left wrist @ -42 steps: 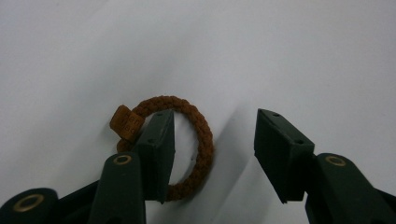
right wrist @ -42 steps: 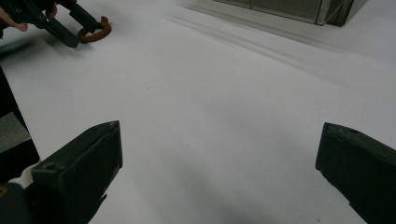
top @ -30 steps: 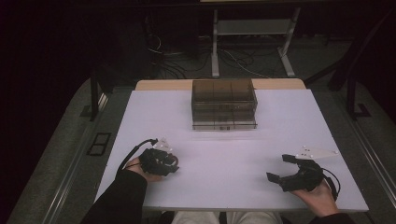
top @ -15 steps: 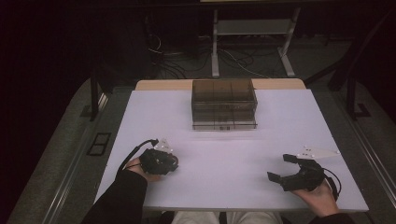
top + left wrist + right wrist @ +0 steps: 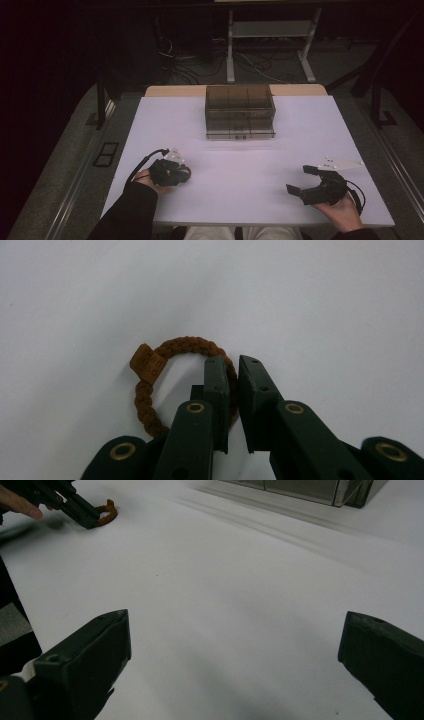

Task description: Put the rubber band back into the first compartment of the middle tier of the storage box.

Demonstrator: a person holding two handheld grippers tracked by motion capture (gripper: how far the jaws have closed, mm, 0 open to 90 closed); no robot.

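Left hand-held gripper, at the near left of the white counter, has just been closing its jaws and now pinches the brown braided hair tie (it lies flat on the counter). Right hand-held gripper rests near right, jaws spread wide.

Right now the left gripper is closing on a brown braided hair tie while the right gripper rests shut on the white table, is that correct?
Not quite: the right gripper is open, its jaws spread wide in the right gripper view. The left gripper does pinch the brown braided hair tie on the white table.
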